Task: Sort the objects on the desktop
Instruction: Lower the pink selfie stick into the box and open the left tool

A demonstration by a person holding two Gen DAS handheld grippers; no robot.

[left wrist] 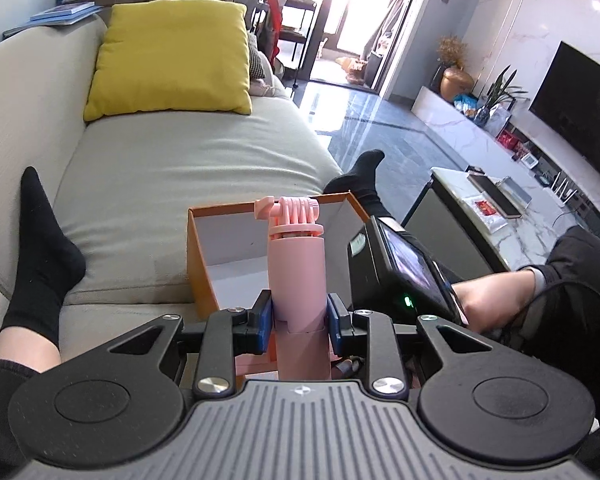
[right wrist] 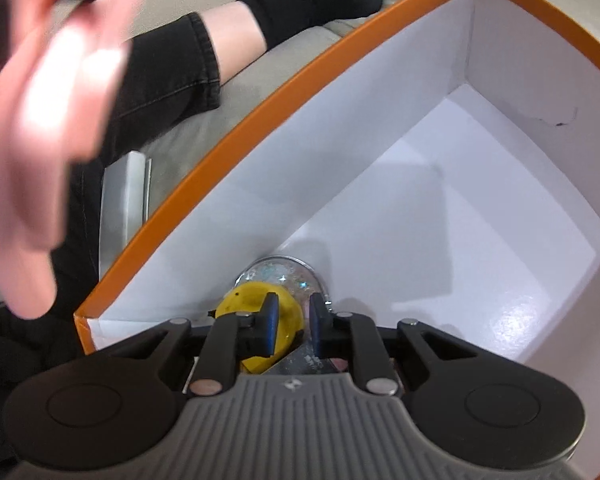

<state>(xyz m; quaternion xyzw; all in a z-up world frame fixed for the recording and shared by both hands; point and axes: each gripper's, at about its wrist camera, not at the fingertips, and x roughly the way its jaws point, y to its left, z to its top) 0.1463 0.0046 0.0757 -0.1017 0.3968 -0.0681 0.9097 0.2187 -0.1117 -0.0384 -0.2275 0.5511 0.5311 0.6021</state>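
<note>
A: Pink plastic is sitting between the blue pads of the left hand-held gripper [left wrist: 299,320]: it is clamping the pink selfie stick [left wrist: 296,280] low on its barrel, mount end pointing forward toward the orange box [left wrist: 196,256].

B: And the right one?

A: The right hand-held gripper [right wrist: 293,326] is reaching down inside the box, jaws narrow. A yellow toy [right wrist: 256,308] and a clear glittery globe [right wrist: 288,276] are lying in the near corner beneath it. The left pad is overlapping the yellow toy, but whether the pads are pressing on anything I cannot tell from this view.

B: Where is the box standing?

A: It is resting on the grey sofa [left wrist: 188,152] between the person's legs; no desk is carrying it. Its white floor is showing bare beyond that corner.

B: Advice for the step in hand?

A: My judgement: the stick is being brought in for boxing. It is long, so lowering it flat along the open floor, clear of the globe, is looking sensible. The right gripper should be withdrawing first, since the two are crowding the same opening.
</note>
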